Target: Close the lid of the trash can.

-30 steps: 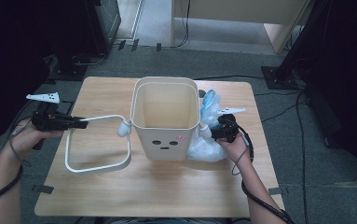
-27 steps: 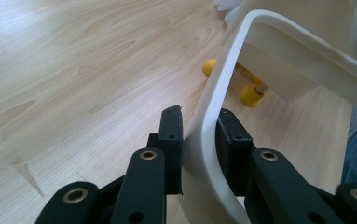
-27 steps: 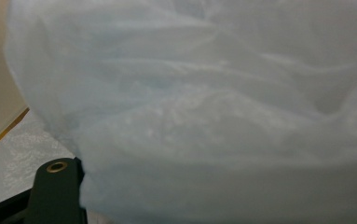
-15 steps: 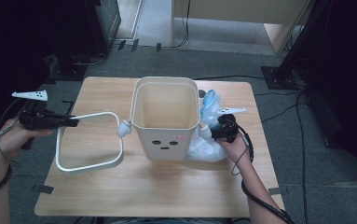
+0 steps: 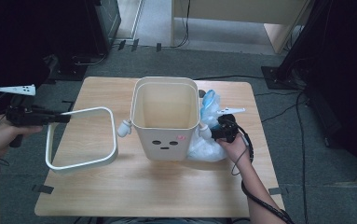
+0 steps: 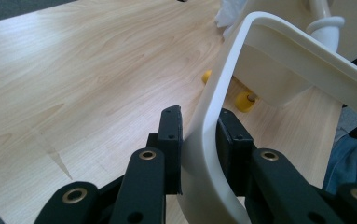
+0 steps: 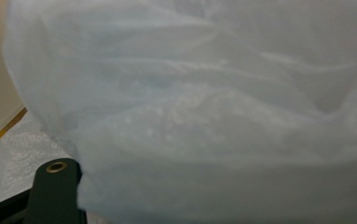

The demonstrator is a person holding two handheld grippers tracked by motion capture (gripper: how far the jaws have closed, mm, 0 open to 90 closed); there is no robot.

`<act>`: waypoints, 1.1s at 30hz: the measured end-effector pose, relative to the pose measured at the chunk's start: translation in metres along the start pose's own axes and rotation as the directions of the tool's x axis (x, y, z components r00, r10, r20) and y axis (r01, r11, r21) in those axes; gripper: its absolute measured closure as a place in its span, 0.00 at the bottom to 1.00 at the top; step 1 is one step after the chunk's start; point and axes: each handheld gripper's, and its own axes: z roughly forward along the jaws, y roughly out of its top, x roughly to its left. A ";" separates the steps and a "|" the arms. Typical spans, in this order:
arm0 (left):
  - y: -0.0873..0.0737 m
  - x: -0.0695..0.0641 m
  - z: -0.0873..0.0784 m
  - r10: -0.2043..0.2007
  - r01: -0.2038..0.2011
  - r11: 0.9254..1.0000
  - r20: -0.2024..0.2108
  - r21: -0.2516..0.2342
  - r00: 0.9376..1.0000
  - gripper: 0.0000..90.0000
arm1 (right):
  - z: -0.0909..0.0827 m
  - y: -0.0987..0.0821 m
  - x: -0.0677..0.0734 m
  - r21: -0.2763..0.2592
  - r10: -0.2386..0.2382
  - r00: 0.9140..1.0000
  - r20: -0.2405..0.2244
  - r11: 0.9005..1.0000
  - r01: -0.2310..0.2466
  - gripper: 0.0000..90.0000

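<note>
Clamping left gripper (image 6: 199, 140) jaws on the bin's rim ring (image 5: 80, 137), freeing the bin (image 5: 166, 119) for the plastic bag (image 7: 213, 107) against right gripper (image 5: 219, 132), jaw state untellable.

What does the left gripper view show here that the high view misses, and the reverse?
The left gripper view alone shows the left hand-held gripper's black jaws clamped on either side of the cream ring frame, plus yellow feet under the bin. The high view alone shows the bin's printed face, the open top, the plastic bag beside it, and the right hand-held gripper at that bag. Both show the frame held by the left hand-held gripper over the wooden table.
</note>
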 end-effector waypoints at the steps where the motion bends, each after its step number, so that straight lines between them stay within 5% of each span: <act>1: 0.002 -0.001 -0.001 0.002 -0.002 1.000 0.006 -0.003 1.000 0.82 | 0.000 0.000 0.000 0.000 0.000 1.000 0.000 1.000 0.000 0.31; 33: 0.065 -0.023 -0.005 0.054 -0.054 0.998 0.023 0.019 0.998 0.82 | 0.000 -0.001 0.000 -0.002 -0.002 1.000 0.003 1.000 0.002 0.31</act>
